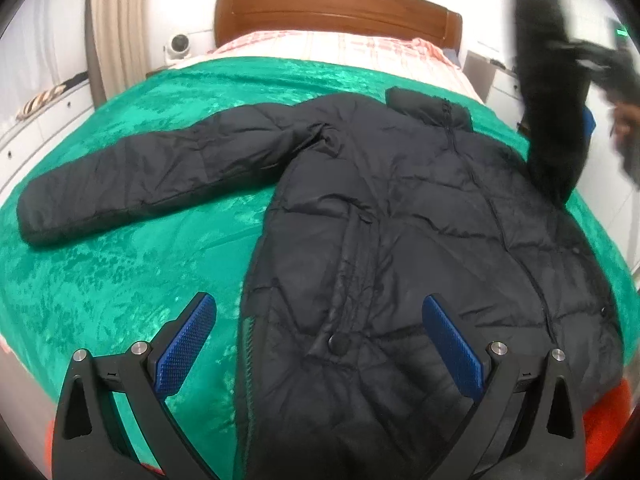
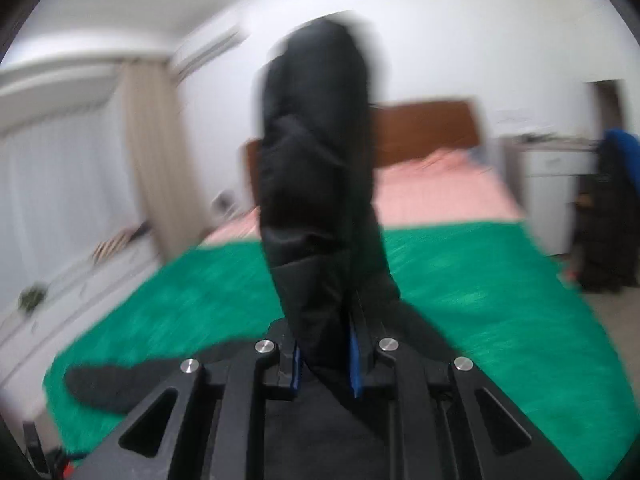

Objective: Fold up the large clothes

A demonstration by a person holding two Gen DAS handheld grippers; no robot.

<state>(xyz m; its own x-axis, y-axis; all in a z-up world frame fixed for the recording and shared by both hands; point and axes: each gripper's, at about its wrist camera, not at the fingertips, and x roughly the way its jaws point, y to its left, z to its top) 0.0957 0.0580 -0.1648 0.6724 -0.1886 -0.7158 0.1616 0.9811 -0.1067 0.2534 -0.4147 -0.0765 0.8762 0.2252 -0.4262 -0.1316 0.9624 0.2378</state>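
From the left wrist, the left gripper (image 1: 318,354) stands wide apart, its two blue-padded fingers (image 1: 186,346) empty above the lower part of one black puffer jacket (image 1: 400,248). The jacket lies front-up on the green blanket (image 1: 120,280) over the bed, collar toward 12 o'clock near the wooden headboard (image 1: 336,12). One sleeve (image 1: 152,172) lies flat out toward 9 o'clock; the other sleeve (image 1: 548,92) stands lifted at 2 o'clock, blurred, with the right gripper (image 1: 592,60) beside it. A pink patterned sheet (image 1: 340,48) shows past the blanket, a small white camera-like device (image 1: 178,46) at 11 o'clock, and a curtain (image 1: 116,28) behind it. From the right wrist, the view is smeared; the right gripper (image 2: 325,364) is narrow, its two blue pads pinching the lifted sleeve (image 2: 316,168), which rises toward 12 o'clock and hides the middle of the headboard (image 2: 424,128). The flat sleeve (image 2: 116,384) lies at 8 o'clock on the blanket (image 2: 480,288). A blue chair (image 2: 624,160) stands at 3 o'clock.
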